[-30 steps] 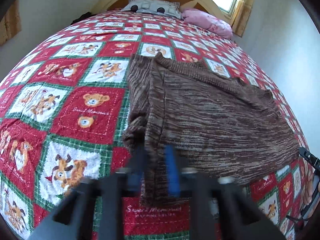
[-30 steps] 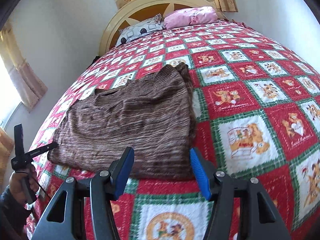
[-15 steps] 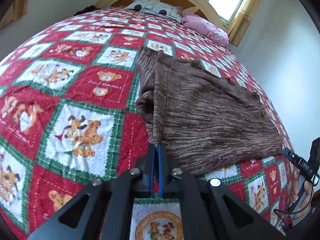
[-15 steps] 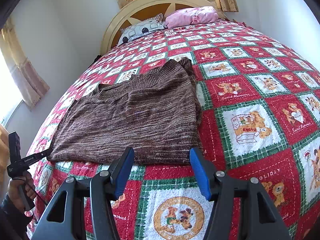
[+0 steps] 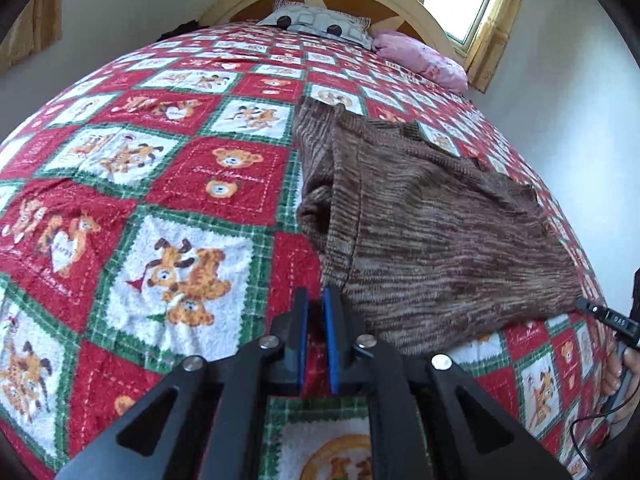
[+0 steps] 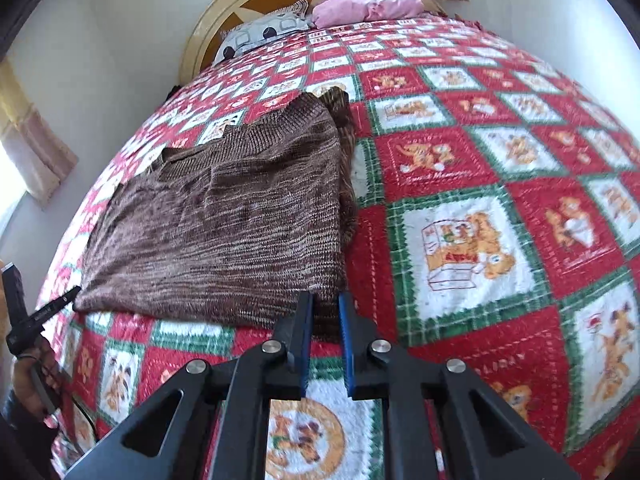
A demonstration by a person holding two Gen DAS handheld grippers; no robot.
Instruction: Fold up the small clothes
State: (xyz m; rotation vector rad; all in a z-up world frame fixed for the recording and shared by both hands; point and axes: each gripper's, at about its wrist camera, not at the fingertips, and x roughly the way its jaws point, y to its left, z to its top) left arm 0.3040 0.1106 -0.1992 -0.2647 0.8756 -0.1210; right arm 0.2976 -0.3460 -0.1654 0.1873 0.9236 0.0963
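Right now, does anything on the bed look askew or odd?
Only the brown marled knit sweater: the fabric at its left edge is bunched into a gaping fold rather than lying flat on the red-and-green teddy-bear quilt.

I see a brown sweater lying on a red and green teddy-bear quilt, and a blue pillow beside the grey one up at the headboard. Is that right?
Not quite: the pillow beside the grey one at the headboard is pink, not blue, as the right wrist view shows. The brown sweater does lie on the red and green teddy-bear quilt.
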